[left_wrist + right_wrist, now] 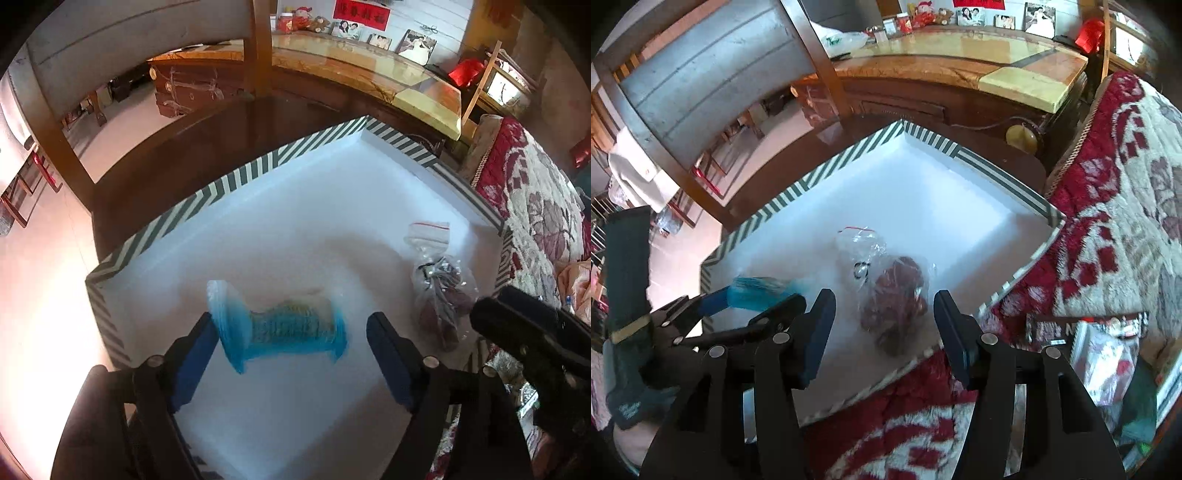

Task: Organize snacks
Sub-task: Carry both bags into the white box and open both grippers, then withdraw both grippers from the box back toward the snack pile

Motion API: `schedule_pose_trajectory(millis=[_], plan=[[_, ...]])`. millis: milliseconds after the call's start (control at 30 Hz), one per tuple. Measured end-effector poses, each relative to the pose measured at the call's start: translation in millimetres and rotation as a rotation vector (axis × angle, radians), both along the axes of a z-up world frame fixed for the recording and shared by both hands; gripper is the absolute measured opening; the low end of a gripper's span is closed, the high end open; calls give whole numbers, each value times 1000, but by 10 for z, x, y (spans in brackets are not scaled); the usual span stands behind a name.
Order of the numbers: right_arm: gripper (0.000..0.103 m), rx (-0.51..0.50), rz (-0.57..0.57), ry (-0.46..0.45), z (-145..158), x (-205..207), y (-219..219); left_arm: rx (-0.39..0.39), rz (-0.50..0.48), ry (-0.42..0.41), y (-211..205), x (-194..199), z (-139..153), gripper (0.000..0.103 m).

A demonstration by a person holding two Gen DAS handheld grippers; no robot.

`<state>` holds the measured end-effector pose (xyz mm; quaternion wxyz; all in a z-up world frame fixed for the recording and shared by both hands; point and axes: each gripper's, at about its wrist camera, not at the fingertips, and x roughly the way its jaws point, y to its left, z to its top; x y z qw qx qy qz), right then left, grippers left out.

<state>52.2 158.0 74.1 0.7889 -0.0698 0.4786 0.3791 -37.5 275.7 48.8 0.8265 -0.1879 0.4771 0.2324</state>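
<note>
A white box with a green-and-white striped rim (236, 177) (798, 192) lies open on a patterned blanket. Inside it lies a blue-wrapped snack packet (284, 328), blurred, between the tips of my open left gripper (291, 332); it shows at the left in the right wrist view (757, 293). A clear zip bag of dark red snacks (439, 295) (894, 306) lies at the box's right side. My right gripper (884, 317) is open above that bag, not touching it. The right gripper also shows at the right edge of the left wrist view (517, 321).
A red-and-white floral blanket (1108, 221) lies under and right of the box. More packaged snacks (1100, 354) lie on the blanket at the right. A wooden chair (701, 74) and a long wooden table (369, 70) with photo frames stand behind.
</note>
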Motion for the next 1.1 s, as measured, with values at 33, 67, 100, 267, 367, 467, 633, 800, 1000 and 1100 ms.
schedule_pose_trajectory(millis=[33,67,100,267,367,467,633,800,1000,1100], plan=[[55,4,-3,-2,22,-29,-42,5,0,-5,-16,-15,25,85],[55,9,-8,-7,50,-63,-97,11,-2,-10,-34,-31,51,86],[55,13,-14,-12,69,-91,-141,18,-3,-15,-57,-41,74,89],[56,57,-62,-42,200,-218,-459,44,-26,-42,-201,-76,180,95],[62,62,-86,-49,233,-278,-644,43,-43,-55,-300,-87,244,95],[62,59,-113,-58,245,-335,-853,44,-72,-66,-428,-79,309,95],[62,50,-165,-56,210,-406,-1219,49,-123,-77,-664,-45,388,95],[62,42,-236,-33,111,-437,-1619,55,-179,-67,-911,14,395,96],[62,37,-314,-2,-24,-423,-2012,42,-235,-38,-1174,115,334,96],[62,43,-331,5,-40,-421,-2100,46,-260,-29,-1280,172,317,96]])
